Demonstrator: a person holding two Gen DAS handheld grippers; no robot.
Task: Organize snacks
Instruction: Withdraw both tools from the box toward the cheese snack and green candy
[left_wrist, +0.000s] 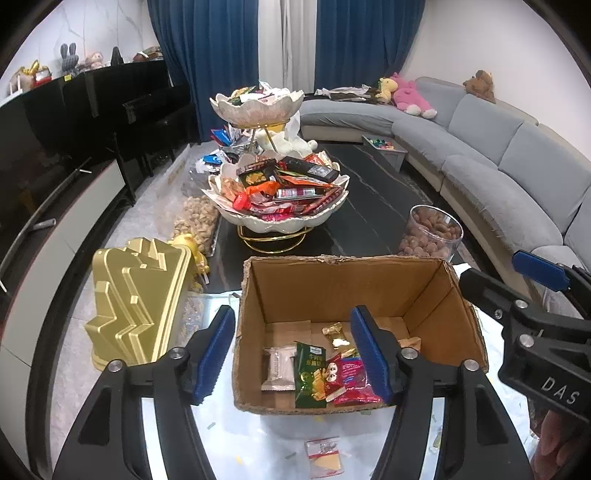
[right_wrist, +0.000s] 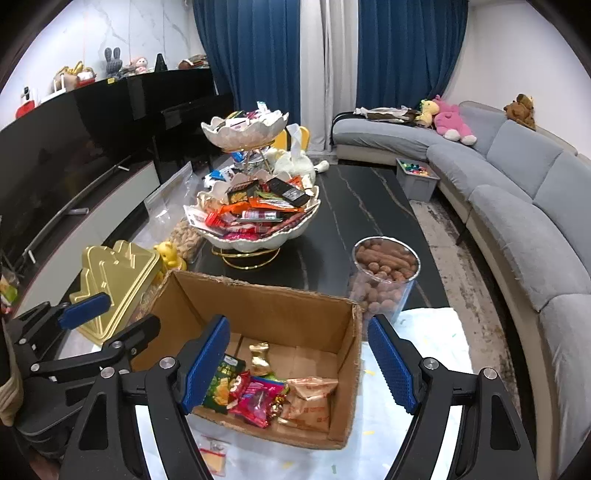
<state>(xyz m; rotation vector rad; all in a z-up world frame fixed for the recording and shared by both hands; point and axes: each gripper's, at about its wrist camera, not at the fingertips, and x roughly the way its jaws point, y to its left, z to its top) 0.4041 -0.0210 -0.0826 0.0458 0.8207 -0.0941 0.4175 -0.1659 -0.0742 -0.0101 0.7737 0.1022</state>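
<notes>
Both grippers hang spread and empty over the near end of the table: the left gripper (left_wrist: 295, 354) and the right gripper (right_wrist: 306, 365) each frame the open cardboard box (left_wrist: 332, 280) with nothing between the pads. Just in front of the box, one small clear packet (left_wrist: 324, 456) lies loose on the white cloth. Inside the box sit several snack packets (left_wrist: 317, 373), among them a green bag and a gold-wrapped sweet. A drop into the box looks just finished. Beyond stands the tiered snack stand (left_wrist: 277, 184), heaped with wrappers; the next move probably calls for reaching there, or to the loose packet, and closing on one piece.
</notes>
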